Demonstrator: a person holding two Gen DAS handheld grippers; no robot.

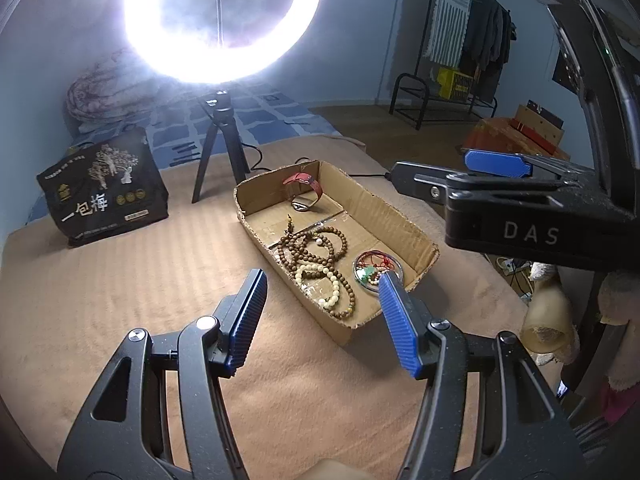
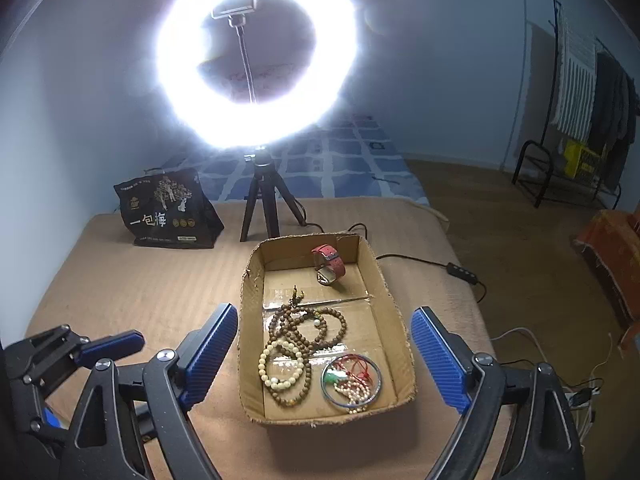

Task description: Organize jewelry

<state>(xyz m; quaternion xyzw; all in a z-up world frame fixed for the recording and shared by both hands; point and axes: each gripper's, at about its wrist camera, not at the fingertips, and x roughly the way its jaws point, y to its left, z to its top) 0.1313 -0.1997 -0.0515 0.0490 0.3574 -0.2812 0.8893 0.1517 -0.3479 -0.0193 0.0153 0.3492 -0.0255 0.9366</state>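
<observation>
An open cardboard box [image 1: 400, 216] [image 2: 250, 336] sits on the tan blanket. Inside lie a red-strap watch [image 1: 306, 190] [image 2: 330, 266] at the far end, brown wooden bead strands [image 1: 316, 248] [image 2: 304, 326], a cream bead bracelet [image 1: 320, 278] [image 2: 280, 364], and a silver bangle with red cord and a green charm [image 1: 372, 274] [image 2: 352, 376]. My left gripper [image 1: 322, 316] is open and empty above the box's near left corner. My right gripper [image 2: 324, 356] is open and empty, its fingers straddling the box; it also shows in the left wrist view [image 1: 460, 176].
A ring light on a black tripod [image 1: 220, 152] [image 2: 266, 200] stands behind the box. A black snack bag [image 1: 104, 190] [image 2: 168, 212] stands at back left. A cable with a switch [image 2: 460, 270] runs right of the box. A clothes rack [image 1: 472, 40] stands far right.
</observation>
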